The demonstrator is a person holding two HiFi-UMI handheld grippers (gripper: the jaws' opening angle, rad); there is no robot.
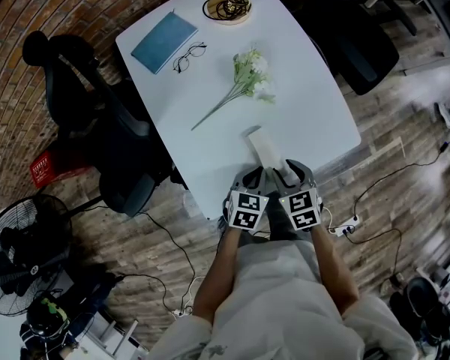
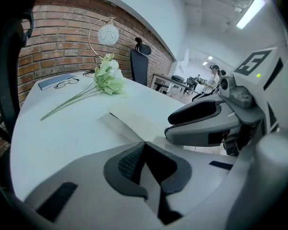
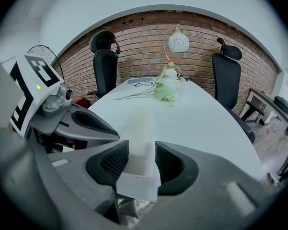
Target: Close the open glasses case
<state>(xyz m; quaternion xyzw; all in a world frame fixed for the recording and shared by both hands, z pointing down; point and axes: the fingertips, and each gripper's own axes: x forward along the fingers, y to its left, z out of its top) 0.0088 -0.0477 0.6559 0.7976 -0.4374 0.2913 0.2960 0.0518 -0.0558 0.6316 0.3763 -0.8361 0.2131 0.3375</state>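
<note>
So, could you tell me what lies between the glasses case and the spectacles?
Only the flower sprig lies between glasses case and spectacles; the head view shows it.

Glasses case [image 1: 266, 147] on table [image 1: 307, 103] near front edge, flowers [image 1: 244, 81] behind, glasses [image 1: 188, 56] beyond

A white counter [image 1: 307, 103] stood on a wood-plank floor [image 1: 405, 141]. Seen from the head view, with the counter's middle as the dial's centre, a blue notebook [image 1: 163, 41] lay at ten o'clock. A pair of eyeglasses [image 1: 188, 57] lay unfolded just beside it. A sprig of pale flowers [image 1: 249, 77] lay near the centre, its stem pointing to seven o'clock. At twelve o'clock a round tray [image 1: 227, 6] held a dark coiled cable. A black office chair [image 1: 86, 107] stood at nine o'clock and another [image 1: 367, 47] at two o'clock. On the floor at seven o'clock were a red crate [image 1: 51, 172] and a fan [image 1: 19, 250]. A power strip [image 1: 345, 229] lay at five o'clock. A globe lamp [image 3: 178, 42] rose before the brick wall [image 3: 134, 56].
</note>
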